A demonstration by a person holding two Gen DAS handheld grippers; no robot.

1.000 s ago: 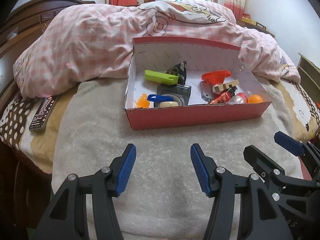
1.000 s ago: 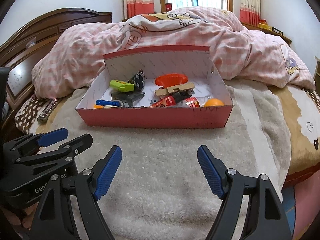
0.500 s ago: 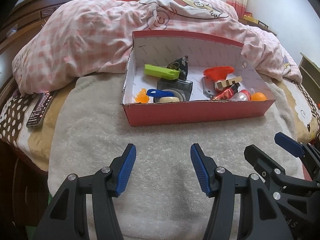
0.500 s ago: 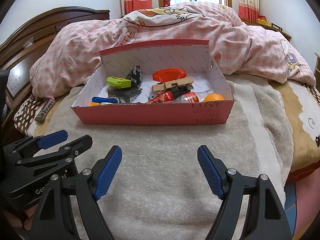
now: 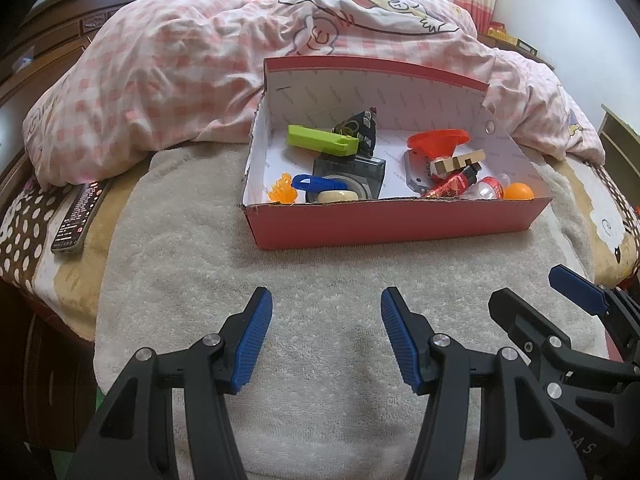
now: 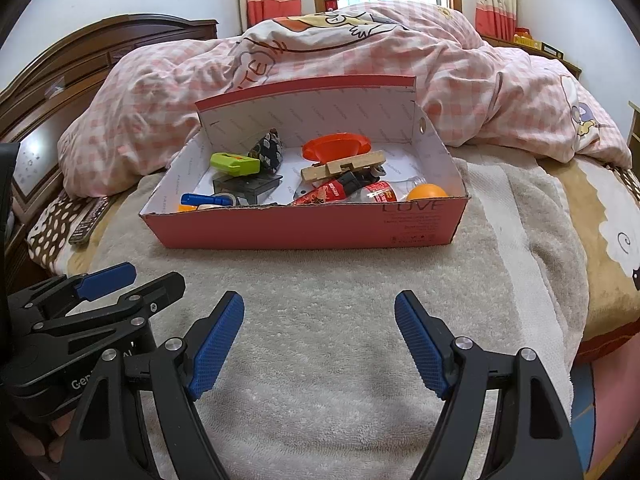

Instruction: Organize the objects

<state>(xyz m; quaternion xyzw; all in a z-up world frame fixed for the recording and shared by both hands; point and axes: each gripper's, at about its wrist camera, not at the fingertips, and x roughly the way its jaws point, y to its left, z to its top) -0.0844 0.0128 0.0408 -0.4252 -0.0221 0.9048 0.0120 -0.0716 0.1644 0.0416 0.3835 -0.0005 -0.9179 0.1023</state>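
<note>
The red cardboard box (image 5: 400, 224) sits on the beige towel (image 5: 200, 280) ahead of both tools, crowded with small things: a green clip (image 5: 320, 141), a blue clip (image 5: 316, 183), an orange funnel (image 5: 438, 142), a wooden block (image 5: 456, 162) and an orange ball (image 5: 519, 191). The left gripper (image 5: 326, 312) and right gripper (image 6: 319, 314) hang over the towel, jaws apart and empty. The pile is tangled (pieces overlap), so I judge that a reach for one item could drag a neighbour, or tip the light box on the soft bedding.

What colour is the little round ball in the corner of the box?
The ball is orange. It shows best in the right wrist view, in the near right corner of the red box.
</note>
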